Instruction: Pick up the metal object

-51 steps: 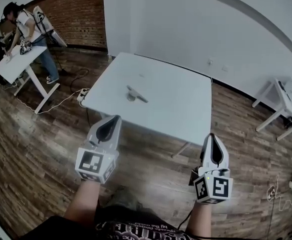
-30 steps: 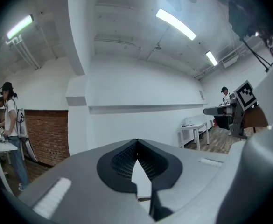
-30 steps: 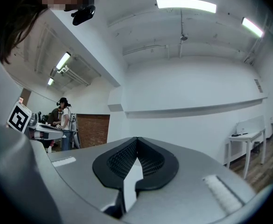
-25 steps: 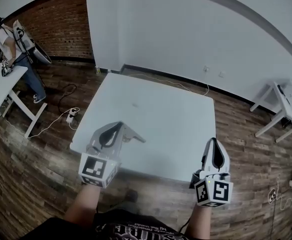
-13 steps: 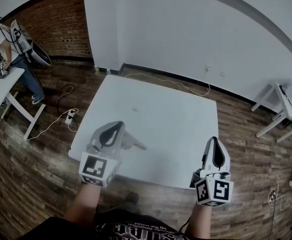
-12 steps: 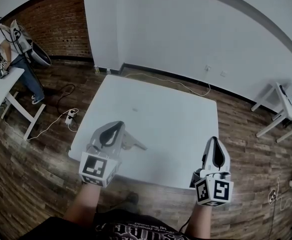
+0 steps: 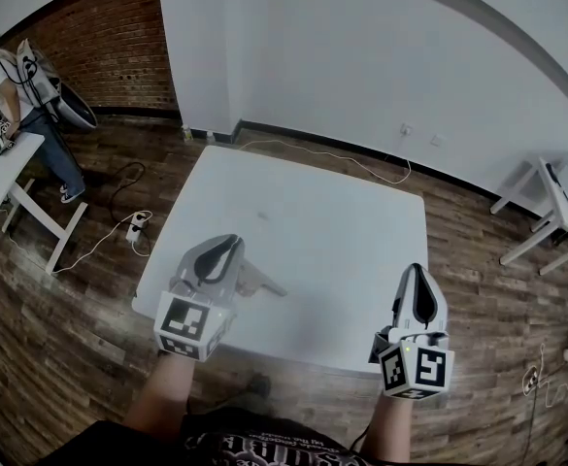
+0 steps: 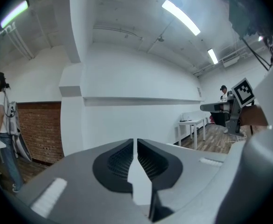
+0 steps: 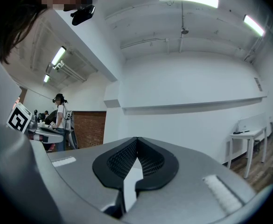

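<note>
By the table [image 7: 361,212], left tongs [image 7: 229,243] and right tongs [image 7: 415,269] clenched, empty.

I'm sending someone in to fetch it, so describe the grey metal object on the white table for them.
Start at the big white square table in the middle of the wood-floored room. Near its left corner closest to the person, partly behind the left gripper, lies a small slim grey metal object. It is the lone dull bar on the white top.

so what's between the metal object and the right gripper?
Nothing. In the head view, the stretch from the metal object to the right gripper is bare white table.
</note>
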Motion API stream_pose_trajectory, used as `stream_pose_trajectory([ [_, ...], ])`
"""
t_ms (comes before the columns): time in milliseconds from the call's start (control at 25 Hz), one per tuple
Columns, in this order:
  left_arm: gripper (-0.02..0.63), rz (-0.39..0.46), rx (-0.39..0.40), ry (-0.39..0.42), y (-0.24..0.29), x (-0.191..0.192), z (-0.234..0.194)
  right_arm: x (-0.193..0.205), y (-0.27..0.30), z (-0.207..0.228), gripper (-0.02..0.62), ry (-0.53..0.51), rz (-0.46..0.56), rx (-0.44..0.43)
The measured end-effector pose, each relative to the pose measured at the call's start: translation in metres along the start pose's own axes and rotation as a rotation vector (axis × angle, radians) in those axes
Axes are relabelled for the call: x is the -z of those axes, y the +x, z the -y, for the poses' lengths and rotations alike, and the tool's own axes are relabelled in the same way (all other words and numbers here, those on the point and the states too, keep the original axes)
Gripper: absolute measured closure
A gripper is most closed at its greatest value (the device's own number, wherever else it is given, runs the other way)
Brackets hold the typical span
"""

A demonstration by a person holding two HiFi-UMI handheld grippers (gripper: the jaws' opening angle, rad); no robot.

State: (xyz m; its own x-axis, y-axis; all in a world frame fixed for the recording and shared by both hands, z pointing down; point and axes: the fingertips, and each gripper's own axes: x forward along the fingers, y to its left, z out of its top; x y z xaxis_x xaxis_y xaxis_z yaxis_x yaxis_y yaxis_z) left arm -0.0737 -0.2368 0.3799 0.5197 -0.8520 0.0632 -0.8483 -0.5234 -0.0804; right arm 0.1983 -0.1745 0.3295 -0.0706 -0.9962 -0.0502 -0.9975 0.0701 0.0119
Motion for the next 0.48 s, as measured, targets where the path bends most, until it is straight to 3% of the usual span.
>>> stream_pose_trajectory([
  [120,0.49,-0.056,0.063,-0.015,0.008,0.013,0.004,0.001,0.005,-0.001,0.583,0.003,0.006,0.006],
  [360,0.206,-0.26,0.135,-0.068,0.023,0.071,0.013,0.005,0.008,-0.001,0.583,0.0,-0.012,0.002],
  [480,0.159,-0.359,0.169,-0.076,0.031,0.106,0.016,0.007,0.011,0.0,0.583,0.0,-0.017,0.007],
])
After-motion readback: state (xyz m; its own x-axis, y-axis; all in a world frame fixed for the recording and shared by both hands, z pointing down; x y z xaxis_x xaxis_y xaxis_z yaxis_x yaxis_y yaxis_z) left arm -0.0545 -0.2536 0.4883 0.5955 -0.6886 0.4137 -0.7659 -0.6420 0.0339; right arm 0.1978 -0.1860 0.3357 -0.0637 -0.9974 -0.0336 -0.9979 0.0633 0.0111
